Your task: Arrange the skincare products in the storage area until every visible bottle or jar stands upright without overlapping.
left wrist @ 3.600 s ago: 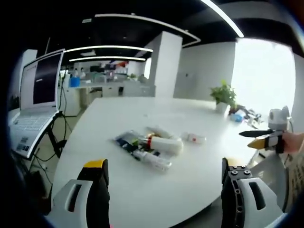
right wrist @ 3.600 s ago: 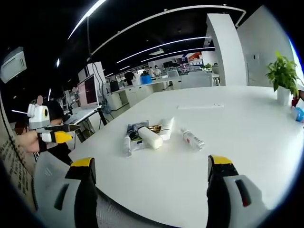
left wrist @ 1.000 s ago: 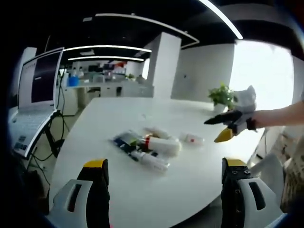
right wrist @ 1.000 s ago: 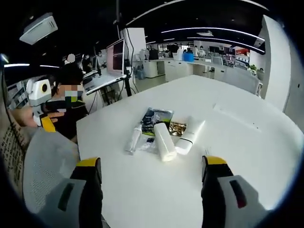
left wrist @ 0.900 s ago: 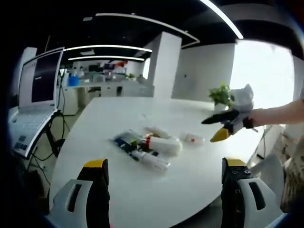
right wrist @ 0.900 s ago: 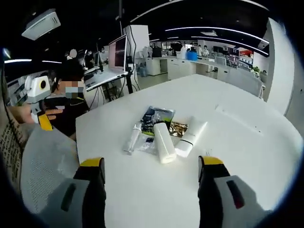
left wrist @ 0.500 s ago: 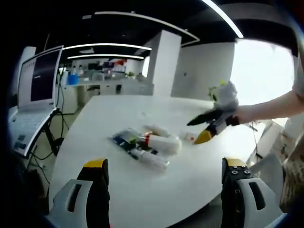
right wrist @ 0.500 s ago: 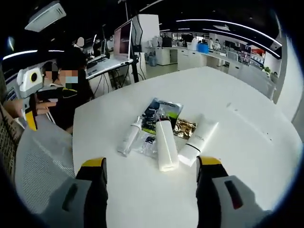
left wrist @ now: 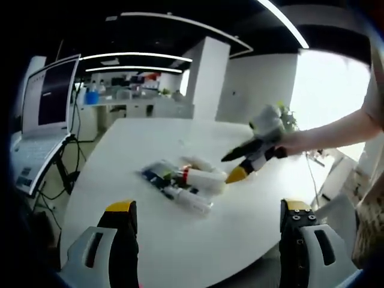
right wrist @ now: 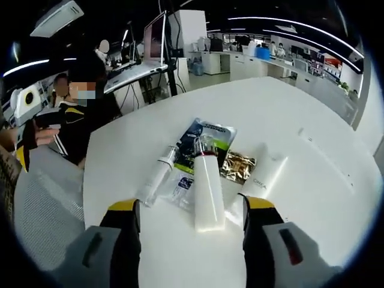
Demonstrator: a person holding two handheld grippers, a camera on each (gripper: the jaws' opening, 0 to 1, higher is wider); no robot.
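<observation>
- Left gripper view: your left gripper (left wrist: 207, 240) hangs at the near edge of the white tabletop (left wrist: 144, 138), jaws spread, nothing between them.
- The products lie in a heap mid-tabletop: tube (left wrist: 203, 180), clear bottle (left wrist: 191, 201), dark sachet (left wrist: 157, 176), all flat.
- Your right gripper (left wrist: 235, 165) reaches in from the right, tips just beside the tube.
- Right gripper view: right gripper (right wrist: 191, 231), jaws spread, w/ the tube's (right wrist: 208, 193) end between them, not pinched.
- Clear bottle (right wrist: 157, 175) to the tube's left, white tube (right wrist: 264, 177) to its right, gold packet (right wrist: 237, 166) between, sachet (right wrist: 207, 137) behind.

right tongs (right wrist: 191, 210) open, left tongs (left wrist: 207, 213) open
</observation>
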